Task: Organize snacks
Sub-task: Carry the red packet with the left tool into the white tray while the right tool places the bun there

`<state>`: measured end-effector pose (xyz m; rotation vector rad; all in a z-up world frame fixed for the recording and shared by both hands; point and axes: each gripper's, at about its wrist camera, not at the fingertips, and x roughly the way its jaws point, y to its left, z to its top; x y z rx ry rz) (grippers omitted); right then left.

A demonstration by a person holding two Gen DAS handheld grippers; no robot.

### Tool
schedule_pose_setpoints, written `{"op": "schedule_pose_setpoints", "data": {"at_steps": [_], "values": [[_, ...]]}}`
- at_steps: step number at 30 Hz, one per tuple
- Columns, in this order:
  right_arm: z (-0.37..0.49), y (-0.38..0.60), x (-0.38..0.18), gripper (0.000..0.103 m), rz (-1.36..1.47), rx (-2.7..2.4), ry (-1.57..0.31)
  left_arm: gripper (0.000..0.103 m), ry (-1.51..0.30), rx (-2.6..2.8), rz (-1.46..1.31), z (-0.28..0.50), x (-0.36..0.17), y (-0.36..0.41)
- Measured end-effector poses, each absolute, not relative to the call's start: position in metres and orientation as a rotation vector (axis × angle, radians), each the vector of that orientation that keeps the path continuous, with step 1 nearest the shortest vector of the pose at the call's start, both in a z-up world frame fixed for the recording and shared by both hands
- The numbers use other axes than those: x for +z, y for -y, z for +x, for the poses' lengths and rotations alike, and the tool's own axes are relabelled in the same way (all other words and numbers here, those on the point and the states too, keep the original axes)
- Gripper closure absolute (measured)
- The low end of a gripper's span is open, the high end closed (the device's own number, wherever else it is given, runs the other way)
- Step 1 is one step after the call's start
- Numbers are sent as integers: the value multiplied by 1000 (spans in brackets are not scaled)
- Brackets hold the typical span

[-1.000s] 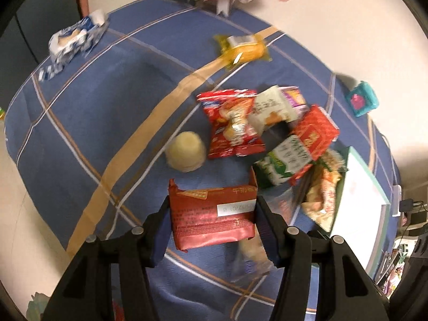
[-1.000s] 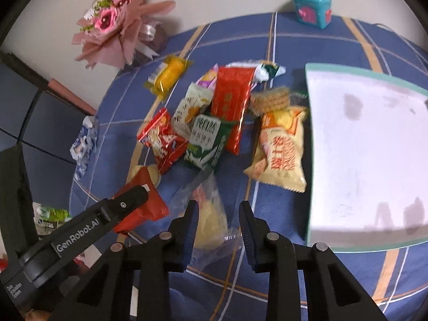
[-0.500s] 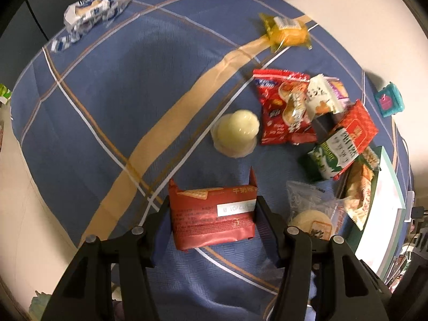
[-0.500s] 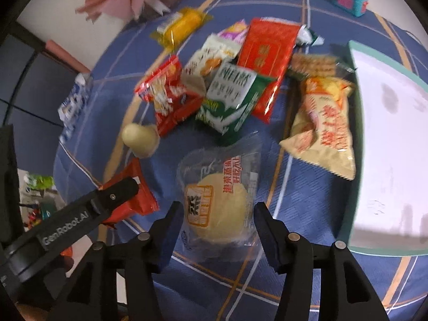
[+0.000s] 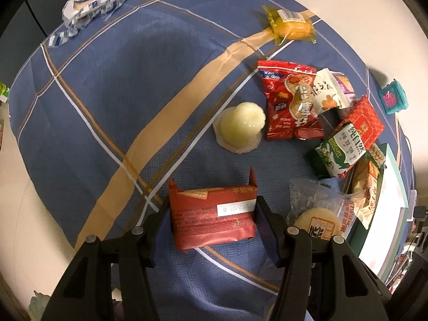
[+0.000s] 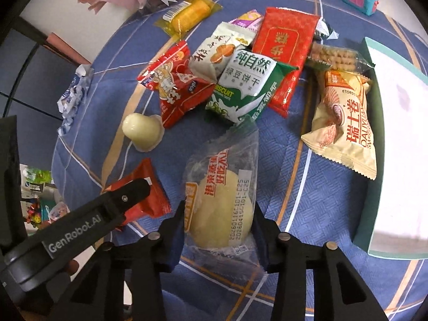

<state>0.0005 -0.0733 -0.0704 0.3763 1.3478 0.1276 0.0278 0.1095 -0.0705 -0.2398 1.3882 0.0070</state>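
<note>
Left hand-held gripper (image 5: pixel 212 214) pinching the red biscuit pack (image 5: pixel 211 215) across its width, a secure carry grip. Right hand-held gripper (image 6: pixel 218 227) clamps the clear-wrapped bun (image 6: pixel 220 208), six o'clock from the snack pile (image 6: pixel 240 80), tray (image 6: pixel 374 160) at three o'clock.

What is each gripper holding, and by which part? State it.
Left gripper: red wafer packet, clamped across its short ends. Right gripper: clear-wrapped bun, fingers at its sides.

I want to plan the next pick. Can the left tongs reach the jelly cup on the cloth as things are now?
Probably not yet. The left tongs are shut on the red biscuit pack, so they are occupied. The way itself looks free: only bare blue cloth lies between the pack and the jelly cup.
</note>
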Motion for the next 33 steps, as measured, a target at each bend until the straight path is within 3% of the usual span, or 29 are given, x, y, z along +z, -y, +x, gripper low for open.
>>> {"op": "schedule_pose_setpoints", "data": {"at_steps": [16, 33], "values": [[-22, 151, 1, 58, 546, -11, -1158, 43, -1250, -117, -186, 28, 0, -41], [-70, 328, -3, 58, 658, -560, -1090, 43, -1202, -409, 82, 23, 6, 126]]}}
